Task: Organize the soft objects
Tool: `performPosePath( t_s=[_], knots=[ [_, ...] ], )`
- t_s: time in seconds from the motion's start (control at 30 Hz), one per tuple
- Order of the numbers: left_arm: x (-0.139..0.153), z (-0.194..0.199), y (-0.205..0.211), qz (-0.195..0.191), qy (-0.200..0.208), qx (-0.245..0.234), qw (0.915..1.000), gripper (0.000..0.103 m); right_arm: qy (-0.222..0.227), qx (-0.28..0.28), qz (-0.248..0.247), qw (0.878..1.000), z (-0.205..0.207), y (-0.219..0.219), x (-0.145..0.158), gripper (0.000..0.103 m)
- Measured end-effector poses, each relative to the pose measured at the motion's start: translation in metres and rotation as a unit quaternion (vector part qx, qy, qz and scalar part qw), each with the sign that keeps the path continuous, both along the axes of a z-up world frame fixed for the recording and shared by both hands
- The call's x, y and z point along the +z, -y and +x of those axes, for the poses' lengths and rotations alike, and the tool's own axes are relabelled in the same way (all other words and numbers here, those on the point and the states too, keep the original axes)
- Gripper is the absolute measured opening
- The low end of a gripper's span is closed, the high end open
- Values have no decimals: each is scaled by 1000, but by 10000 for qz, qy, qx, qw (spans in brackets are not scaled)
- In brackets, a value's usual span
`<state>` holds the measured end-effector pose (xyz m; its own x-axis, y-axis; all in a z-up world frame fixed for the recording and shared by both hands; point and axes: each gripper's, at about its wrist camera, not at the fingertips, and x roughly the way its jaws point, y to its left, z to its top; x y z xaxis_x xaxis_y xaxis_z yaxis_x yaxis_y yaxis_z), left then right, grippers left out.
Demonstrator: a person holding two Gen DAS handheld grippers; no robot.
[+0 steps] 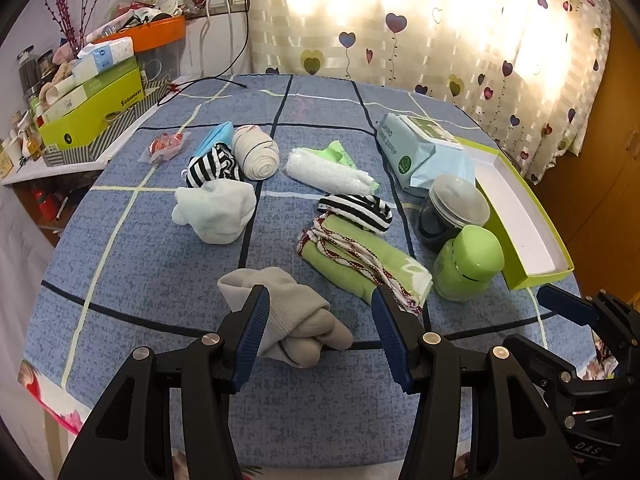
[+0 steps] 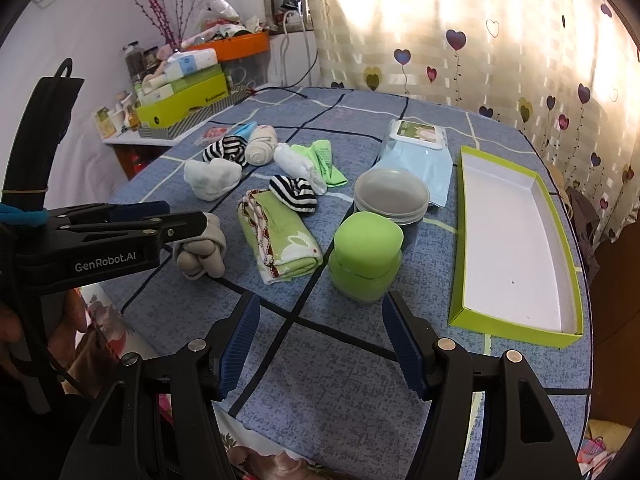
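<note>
**Sock sorting: barely started, tray is bare**

Running this remotely, so here's what I've got. The round bench with the blue checked cloth (image 1: 168,288) carries everything. Biggest item is the long lime-green cardboard tray with a white inside (image 2: 516,248) on my right, and nothing is in it, so I'd say the sorting is all ahead of me.

Next down: the pale blue pack of wet wipes (image 1: 420,152), then the folded green towel with red-and-white trim (image 2: 284,236). Those aren't my worry. The lime-green plastic jar (image 2: 366,256) and the clear-lidded round tub (image 2: 390,196) stand right between the soft stuff and the tray, so anything I carry across probably has to go over or around them.

Soft bits left loose: a white sock bundle (image 1: 218,210), a rolled cream sock (image 1: 256,152), a white fluffy roll (image 1: 330,174), two black-and-white striped bundles (image 1: 356,208).

My left tongs (image 1: 320,322) are spread wide around the grey-beige knotted sock bundle (image 1: 296,320), nearest the bench edge, not pinching it. My right tongs (image 2: 320,328) hang open over bare cloth, holding nothing.
</note>
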<state>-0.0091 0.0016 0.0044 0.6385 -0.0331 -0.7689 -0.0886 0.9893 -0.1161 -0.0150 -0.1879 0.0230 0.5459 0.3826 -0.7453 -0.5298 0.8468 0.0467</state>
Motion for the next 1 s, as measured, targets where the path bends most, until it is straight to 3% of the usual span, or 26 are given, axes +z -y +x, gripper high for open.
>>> performPosePath(
  t_s=[1.0],
  knots=[
    [3,-3,-3,-113,80,-71,9999,54,24,152,81,9998,-3,-8,4,65]
  ],
)
